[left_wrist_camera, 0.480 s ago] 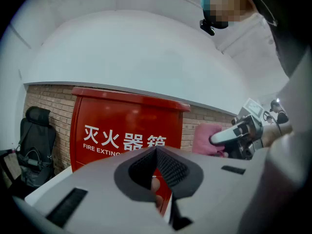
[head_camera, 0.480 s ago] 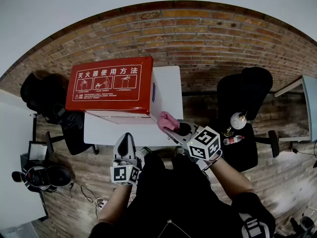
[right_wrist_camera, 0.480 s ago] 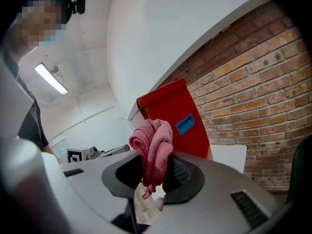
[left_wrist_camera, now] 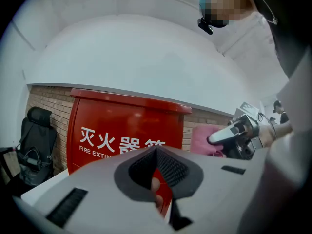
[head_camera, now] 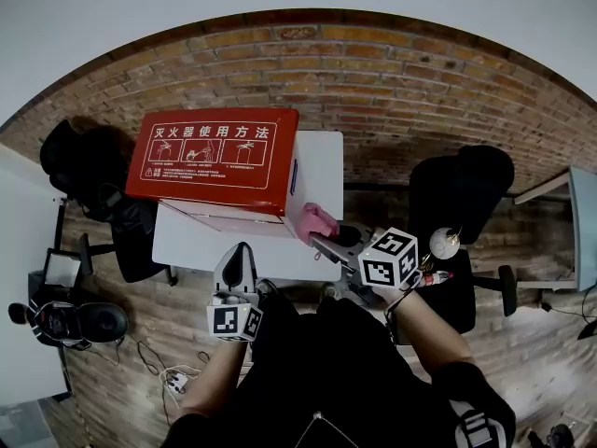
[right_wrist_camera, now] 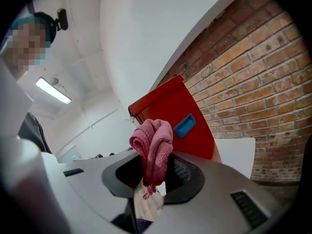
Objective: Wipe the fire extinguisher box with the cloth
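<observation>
Cloth (right_wrist_camera: 152, 145), pink and bunched, clamped in right gripper (right_wrist_camera: 155, 168) by red fire extinguisher box (head_camera: 216, 161); left gripper (left_wrist_camera: 156, 152) closed, empty.

An office-like room: black office chairs (head_camera: 462, 180) flank a white counter (head_camera: 322, 161) by a brick wall (right_wrist_camera: 253, 82), strip light (right_wrist_camera: 53, 91) overhead.

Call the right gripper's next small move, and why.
Probably press the cloth onto the side face of the fire extinguisher box and sweep along it: the right gripper is shut on the cloth, which sits just beside that face.
</observation>
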A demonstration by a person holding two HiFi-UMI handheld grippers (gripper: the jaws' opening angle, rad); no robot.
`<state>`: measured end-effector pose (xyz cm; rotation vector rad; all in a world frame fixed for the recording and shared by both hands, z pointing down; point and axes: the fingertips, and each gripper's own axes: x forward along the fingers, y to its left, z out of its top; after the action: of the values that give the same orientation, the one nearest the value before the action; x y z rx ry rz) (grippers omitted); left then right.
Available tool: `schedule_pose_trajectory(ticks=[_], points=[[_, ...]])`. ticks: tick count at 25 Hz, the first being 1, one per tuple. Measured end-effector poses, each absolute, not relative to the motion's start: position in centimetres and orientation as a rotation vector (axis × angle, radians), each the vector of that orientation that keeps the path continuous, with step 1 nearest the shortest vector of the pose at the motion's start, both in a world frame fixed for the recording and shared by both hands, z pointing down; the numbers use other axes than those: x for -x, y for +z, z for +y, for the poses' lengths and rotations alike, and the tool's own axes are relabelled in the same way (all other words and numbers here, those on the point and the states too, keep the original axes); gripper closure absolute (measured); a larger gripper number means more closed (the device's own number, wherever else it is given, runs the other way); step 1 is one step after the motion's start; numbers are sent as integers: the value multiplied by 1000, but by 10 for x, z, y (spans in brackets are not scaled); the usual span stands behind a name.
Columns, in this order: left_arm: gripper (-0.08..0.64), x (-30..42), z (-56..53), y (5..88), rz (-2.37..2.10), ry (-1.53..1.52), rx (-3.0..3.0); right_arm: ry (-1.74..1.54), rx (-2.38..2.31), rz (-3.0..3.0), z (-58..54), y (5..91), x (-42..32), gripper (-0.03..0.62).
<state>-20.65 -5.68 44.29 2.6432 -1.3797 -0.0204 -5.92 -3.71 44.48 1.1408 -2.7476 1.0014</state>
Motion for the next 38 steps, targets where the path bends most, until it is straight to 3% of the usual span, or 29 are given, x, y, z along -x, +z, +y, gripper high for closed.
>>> schedule_pose_trajectory(ticks=[8, 21, 38], points=[[541, 204, -46, 451, -1424, 39, -2616, 1462, -798, -2870, -50, 427, 57, 489], [541, 211, -40, 456, -1478, 83, -2580, 1775, -192, -2881, -76, 400, 61, 492], [541, 217, -31, 457, -1512, 104, -2567, 2078, 85, -2843, -90, 398, 65, 494]])
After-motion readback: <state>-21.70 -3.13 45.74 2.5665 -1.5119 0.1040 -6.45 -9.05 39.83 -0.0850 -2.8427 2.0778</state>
